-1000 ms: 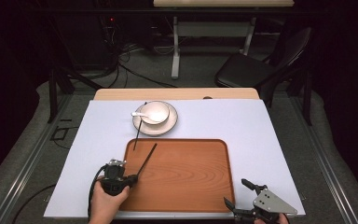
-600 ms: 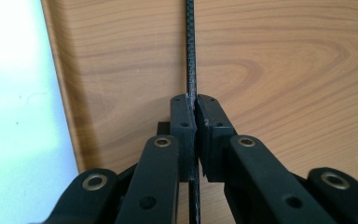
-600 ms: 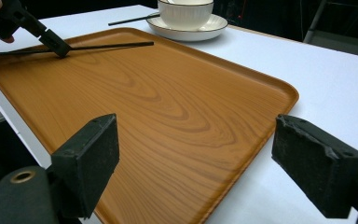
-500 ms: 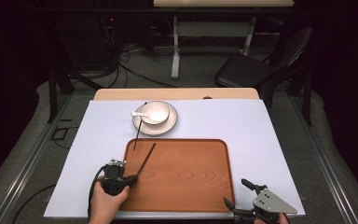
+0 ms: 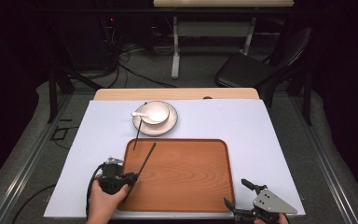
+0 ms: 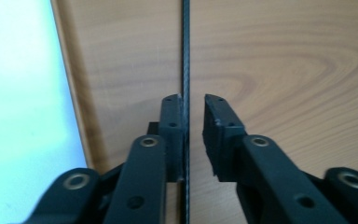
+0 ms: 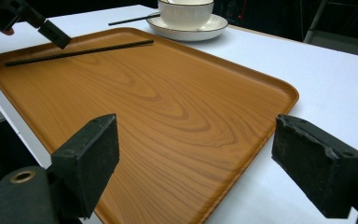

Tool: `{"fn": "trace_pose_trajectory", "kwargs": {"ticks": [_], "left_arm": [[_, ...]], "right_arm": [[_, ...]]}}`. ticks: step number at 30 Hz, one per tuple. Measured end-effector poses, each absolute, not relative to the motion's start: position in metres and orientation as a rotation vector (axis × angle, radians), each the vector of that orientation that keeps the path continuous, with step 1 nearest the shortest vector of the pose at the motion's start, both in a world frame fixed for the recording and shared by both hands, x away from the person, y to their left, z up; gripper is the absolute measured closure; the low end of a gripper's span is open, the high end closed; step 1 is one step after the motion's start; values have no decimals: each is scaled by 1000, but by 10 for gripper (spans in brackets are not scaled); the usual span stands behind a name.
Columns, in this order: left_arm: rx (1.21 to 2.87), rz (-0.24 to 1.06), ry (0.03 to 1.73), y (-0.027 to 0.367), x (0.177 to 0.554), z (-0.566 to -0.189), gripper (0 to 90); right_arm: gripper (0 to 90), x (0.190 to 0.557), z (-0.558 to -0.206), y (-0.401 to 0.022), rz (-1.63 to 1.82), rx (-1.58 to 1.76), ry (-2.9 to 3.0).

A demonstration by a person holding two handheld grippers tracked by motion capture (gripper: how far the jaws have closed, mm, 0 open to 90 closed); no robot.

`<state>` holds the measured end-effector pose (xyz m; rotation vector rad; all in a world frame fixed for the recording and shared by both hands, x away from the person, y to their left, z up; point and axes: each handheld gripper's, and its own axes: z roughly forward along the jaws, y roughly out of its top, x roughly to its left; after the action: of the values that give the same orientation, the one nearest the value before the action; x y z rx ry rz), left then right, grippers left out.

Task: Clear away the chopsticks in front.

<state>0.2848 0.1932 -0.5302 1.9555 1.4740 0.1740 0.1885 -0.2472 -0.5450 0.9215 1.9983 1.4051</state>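
Dark room, white-covered table (image 5: pixel 270 140). Black chopstick (image 5: pixel 145 160) lies on wooden tray (image 5: pixel 186 177), left side. Left gripper (image 6: pixel 194 112) jaws just opened, slightly parted; chopstick between them, against one pad only. Right gripper (image 7: pixel 196 163) wide open, empty, at tray's near right corner. Second chopstick (image 5: pixel 139 127) leans on plate (image 5: pixel 168 125) with bowl (image 5: pixel 157 111), spoon (image 5: pixel 139 114). No readable writing. Chopstick's near end hidden under left gripper.

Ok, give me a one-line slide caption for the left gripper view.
Left claw, jaws just parted, straddling a black chopstick lying on the wooden tray.
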Motion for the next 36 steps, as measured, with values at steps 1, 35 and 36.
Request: {"fn": "trace_pose_trajectory", "kwargs": {"ticks": [1,35,36], "left_arm": [[1948,183,1466,194,286,-528,712],[1821,514,1369,225,365,-489,356],[1820,512,1371,226,367,-490,355]], "right_arm": [[144,188,-545,-247,1406,922,1998],[144,189,-545,-247,1399,919,2004],[144,189,-545,-247,1399,919,2004]]}}
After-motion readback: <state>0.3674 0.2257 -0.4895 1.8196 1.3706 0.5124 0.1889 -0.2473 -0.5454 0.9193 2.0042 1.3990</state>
